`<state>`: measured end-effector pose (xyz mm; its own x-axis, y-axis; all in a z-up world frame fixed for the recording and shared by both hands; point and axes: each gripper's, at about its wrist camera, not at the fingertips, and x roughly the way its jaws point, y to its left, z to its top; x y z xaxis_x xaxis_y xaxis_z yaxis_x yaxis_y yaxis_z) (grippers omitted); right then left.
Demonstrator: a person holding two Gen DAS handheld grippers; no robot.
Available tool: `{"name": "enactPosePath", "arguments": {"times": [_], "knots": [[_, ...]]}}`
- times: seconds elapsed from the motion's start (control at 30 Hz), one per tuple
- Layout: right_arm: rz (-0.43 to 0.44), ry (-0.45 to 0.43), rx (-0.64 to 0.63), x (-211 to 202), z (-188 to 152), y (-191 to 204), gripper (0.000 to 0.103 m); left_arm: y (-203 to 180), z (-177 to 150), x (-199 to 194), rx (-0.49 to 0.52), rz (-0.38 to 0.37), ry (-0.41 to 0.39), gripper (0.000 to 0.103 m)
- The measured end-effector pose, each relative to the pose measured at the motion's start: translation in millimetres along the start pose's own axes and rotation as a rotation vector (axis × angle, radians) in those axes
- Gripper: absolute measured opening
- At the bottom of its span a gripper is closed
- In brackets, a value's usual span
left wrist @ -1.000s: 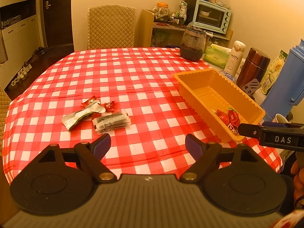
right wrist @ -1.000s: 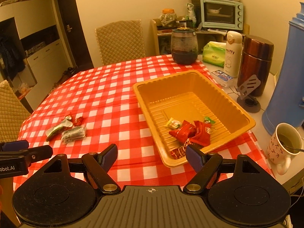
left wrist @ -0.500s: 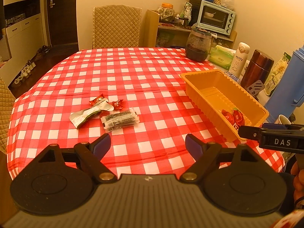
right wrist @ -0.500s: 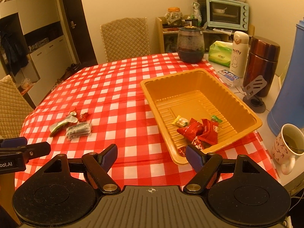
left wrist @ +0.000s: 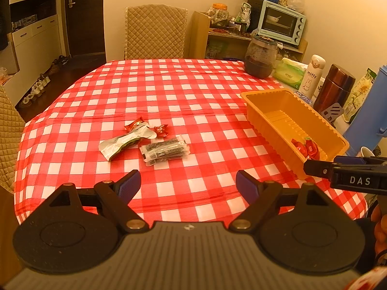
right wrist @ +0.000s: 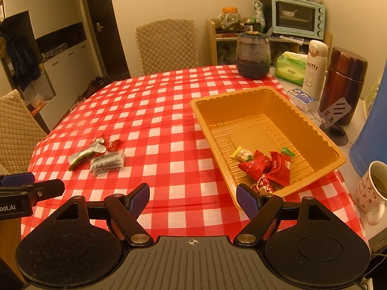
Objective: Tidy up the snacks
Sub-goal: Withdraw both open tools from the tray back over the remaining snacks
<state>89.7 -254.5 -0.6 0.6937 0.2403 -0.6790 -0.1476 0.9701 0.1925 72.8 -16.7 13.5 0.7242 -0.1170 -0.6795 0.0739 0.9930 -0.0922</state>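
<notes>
From the left gripper (left wrist: pixel 188 184), whose jaws stand wide and empty, bare checked tablecloth (left wrist: pixel 169 91) runs clear toward 12 o'clock, with only the loose snack packets (left wrist: pixel 145 142) lying flat at 11. At 2 o'clock the yellow tray (right wrist: pixel 312 125) walls off the way. Beyond it, jar (right wrist: pixel 252 55), flasks (right wrist: pixel 343 82) and mug (right wrist: pixel 372 188) crowd the table edge.

Your two wrist cameras look forward and downward from the near table edge; both share the checked tablecloth (left wrist: pixel 169 91), the orange tray (right wrist: pixel 314 130) and the snack cluster (left wrist: pixel 145 142).
</notes>
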Motion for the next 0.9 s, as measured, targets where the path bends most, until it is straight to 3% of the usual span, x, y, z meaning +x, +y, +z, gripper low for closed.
{"name": "enactPosePath", "arguments": {"times": [0.6, 0.9], "knots": [[0.061, 0.018, -0.044, 33, 5, 30, 0.078, 51, 4, 16, -0.025, 0.070, 0.016, 0.084], [0.117, 0.038, -0.132, 64, 9, 49, 0.078, 72, 12, 41, 0.064, 0.067, 0.059, 0.084]]}}
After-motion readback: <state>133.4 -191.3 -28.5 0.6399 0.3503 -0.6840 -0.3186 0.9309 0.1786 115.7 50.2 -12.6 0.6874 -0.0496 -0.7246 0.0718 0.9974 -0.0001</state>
